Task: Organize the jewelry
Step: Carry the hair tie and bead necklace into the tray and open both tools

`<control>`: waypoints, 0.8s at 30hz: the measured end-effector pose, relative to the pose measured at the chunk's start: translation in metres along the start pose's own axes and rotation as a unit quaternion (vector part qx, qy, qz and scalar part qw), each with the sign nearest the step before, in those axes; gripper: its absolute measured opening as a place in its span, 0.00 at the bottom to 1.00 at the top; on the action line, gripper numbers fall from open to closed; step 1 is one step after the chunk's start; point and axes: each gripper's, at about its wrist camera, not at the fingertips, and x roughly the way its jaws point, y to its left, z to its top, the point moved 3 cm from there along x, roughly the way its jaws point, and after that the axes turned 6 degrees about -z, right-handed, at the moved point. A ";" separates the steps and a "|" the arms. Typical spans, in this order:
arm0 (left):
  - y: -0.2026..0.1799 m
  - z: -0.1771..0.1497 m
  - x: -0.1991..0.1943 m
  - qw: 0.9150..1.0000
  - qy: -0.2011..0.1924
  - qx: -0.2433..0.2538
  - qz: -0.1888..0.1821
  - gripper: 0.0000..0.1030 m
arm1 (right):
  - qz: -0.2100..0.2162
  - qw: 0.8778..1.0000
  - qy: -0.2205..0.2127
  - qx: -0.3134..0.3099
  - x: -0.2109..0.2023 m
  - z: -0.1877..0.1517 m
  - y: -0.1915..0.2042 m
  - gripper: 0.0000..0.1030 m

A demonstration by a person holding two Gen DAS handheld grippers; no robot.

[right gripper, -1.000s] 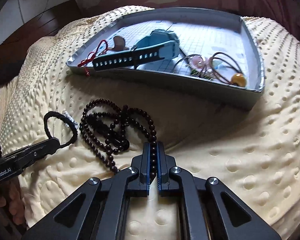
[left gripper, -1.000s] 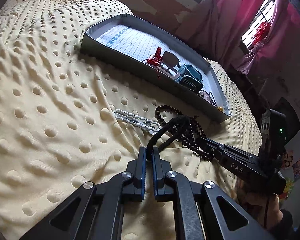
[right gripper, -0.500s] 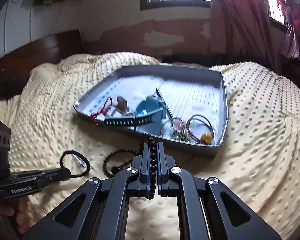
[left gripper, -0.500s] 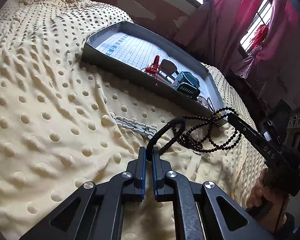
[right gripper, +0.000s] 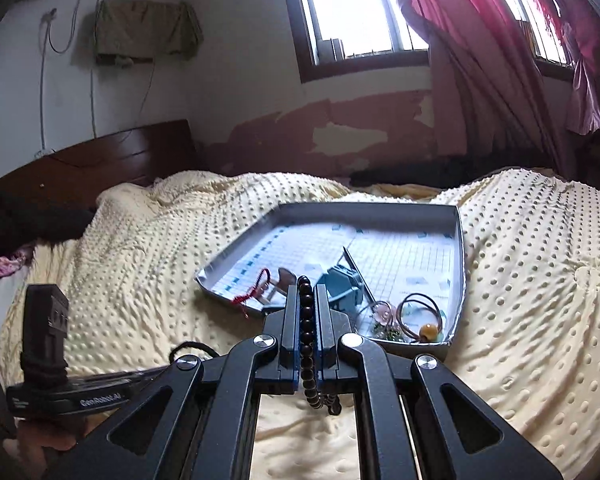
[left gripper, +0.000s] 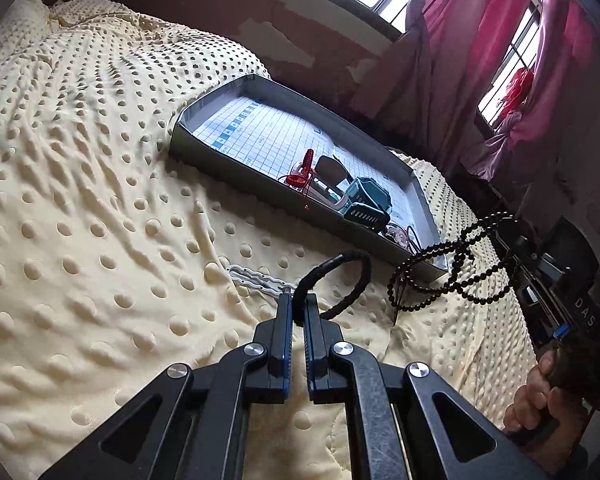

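The right claw (right gripper: 309,300) is clamped on a string of dark beads (left gripper: 452,276); a second ago the beads lay heaped on the yellow blanket (left gripper: 100,240), and now they hang clear of it, looping at about 3 o'clock in the left camera's view, just beside the near corner of the tray (left gripper: 236,172); the left claw (left gripper: 298,308) pinches a black cord loop (left gripper: 340,280), as it did a second ago, the loop lifted a little off the blanket; a white clip (left gripper: 256,278) lies at 12 o'clock from that claw; the tray, at 12 o'clock from the right claw, already holds a watch (right gripper: 342,284) and small pieces; with the beads airborne, carrying them over the rim looks like the next step.
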 end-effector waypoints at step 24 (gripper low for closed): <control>-0.040 0.080 0.015 0.998 -0.043 0.054 0.012 0.05 | -0.057 0.994 -0.067 0.063 0.019 0.042 -0.046 0.05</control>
